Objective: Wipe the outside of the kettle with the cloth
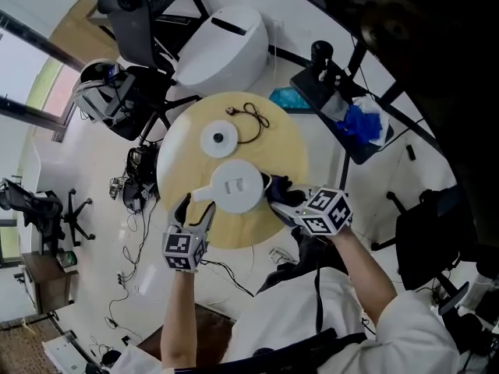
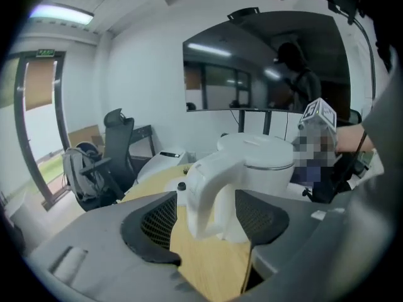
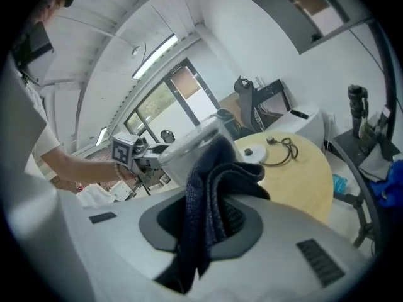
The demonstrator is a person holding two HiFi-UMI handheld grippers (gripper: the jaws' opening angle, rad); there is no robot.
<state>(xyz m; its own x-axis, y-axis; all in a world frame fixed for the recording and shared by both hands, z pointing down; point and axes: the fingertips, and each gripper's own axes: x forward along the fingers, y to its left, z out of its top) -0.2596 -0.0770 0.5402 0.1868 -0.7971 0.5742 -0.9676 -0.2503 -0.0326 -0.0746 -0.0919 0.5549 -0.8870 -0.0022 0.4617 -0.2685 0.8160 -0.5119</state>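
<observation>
A white kettle [image 1: 238, 185] stands on the round wooden table [image 1: 290, 142], its handle [image 1: 201, 193] pointing left. My left gripper [image 1: 196, 206] stands open with the handle [image 2: 211, 187] between its pads; a narrow gap shows at the left pad. The kettle body [image 2: 258, 162] rises just behind. My right gripper [image 1: 282, 197] is shut on a dark blue cloth [image 1: 277, 185], which is at the kettle's right side. In the right gripper view the cloth [image 3: 211, 187] hangs folded out of the jaws of that gripper [image 3: 208, 216], with the kettle [image 3: 189, 146] right beyond it.
The kettle's round white base [image 1: 218, 139] and its black cord [image 1: 253, 119] lie farther back on the table. A large white rounded unit [image 1: 226, 45] stands behind the table. A dark stand with blue items [image 1: 362, 123] is at the right. Cables run over the floor at the left.
</observation>
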